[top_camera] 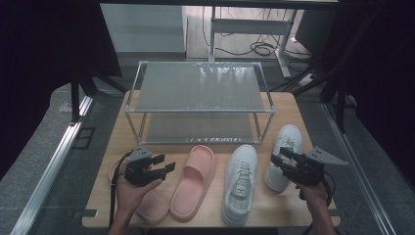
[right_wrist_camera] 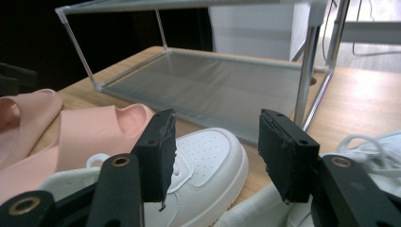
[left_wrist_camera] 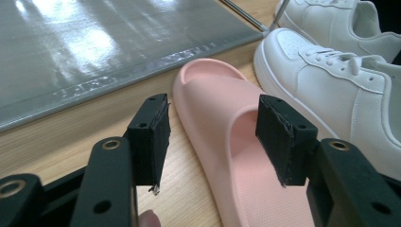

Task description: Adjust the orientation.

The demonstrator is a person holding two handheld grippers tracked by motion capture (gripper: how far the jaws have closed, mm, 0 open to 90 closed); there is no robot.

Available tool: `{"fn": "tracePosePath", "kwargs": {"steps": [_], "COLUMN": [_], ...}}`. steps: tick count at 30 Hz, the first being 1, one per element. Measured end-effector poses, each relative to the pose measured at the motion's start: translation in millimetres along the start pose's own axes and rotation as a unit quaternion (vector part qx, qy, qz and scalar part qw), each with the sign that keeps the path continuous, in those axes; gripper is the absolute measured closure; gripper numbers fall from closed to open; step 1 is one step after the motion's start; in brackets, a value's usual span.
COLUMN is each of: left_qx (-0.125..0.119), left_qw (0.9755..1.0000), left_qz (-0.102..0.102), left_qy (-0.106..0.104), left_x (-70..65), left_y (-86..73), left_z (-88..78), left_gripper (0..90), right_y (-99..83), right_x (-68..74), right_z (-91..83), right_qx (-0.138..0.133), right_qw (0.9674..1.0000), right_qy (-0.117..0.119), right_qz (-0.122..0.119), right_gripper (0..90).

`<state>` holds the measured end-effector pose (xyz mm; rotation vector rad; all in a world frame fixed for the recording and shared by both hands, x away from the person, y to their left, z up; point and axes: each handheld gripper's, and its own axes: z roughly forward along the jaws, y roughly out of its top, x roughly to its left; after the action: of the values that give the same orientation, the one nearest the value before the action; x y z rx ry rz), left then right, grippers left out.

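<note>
Two pink slides and two white sneakers lie in a row on the wooden table in front of a two-tier rack [top_camera: 200, 88]. My left gripper [top_camera: 165, 162] hovers open above the left pink slide [top_camera: 149, 205], its jaws pointing at the right pink slide [top_camera: 195, 178]. In the left gripper view that slide [left_wrist_camera: 222, 109] lies just beyond the open left gripper [left_wrist_camera: 217, 137]. My right gripper [top_camera: 280, 155] stands open over the right sneaker [top_camera: 286, 142]. In the right gripper view the open right gripper [right_wrist_camera: 220, 153] faces the left sneaker's toe [right_wrist_camera: 208, 156]. Neither gripper holds anything.
The rack's lower shelf [left_wrist_camera: 94, 47] sits low on the table, close behind the shoes. The left sneaker [top_camera: 240, 183] lies between the right slide and the right sneaker. Metal frame rails [top_camera: 54, 161] run along both sides of the table. Cables lie on the floor behind.
</note>
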<state>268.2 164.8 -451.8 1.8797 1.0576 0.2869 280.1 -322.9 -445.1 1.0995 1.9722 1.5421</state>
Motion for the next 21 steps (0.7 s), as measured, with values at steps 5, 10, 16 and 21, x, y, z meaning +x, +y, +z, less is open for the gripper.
{"fn": "tracePosePath", "kwargs": {"steps": [5, 10, 16, 21], "left_qx": [-0.002, -0.002, -0.005, -0.002], "left_qw": [1.0000, 1.0000, 0.9999, 0.9998], "left_qz": [0.001, 0.009, 0.007, 0.007], "left_qy": [-0.002, -0.003, -0.012, -0.021], "left_x": [-4.6, -8.0, -8.3, -7.4], "left_y": [-3.9, -6.1, -8.4, -10.6], "left_z": [-0.9, -2.0, -3.3, -2.1], "left_gripper": [46.0, 50.5, 62.3, 72.3], "right_y": [-5.7, -7.3, -12.7, -19.6], "right_x": [3.3, 9.6, 19.1, 21.3], "right_z": [-7.1, -8.0, -7.7, -5.0], "right_qx": [0.003, 0.006, 0.014, 0.029], "right_qw": [0.9999, 0.9998, 0.9999, 0.9993], "right_qy": [0.007, 0.009, 0.005, 0.021], "right_qz": [0.013, 0.013, 0.000, 0.003], "right_gripper": [46.5, 46.0, 51.5, 58.8]}}
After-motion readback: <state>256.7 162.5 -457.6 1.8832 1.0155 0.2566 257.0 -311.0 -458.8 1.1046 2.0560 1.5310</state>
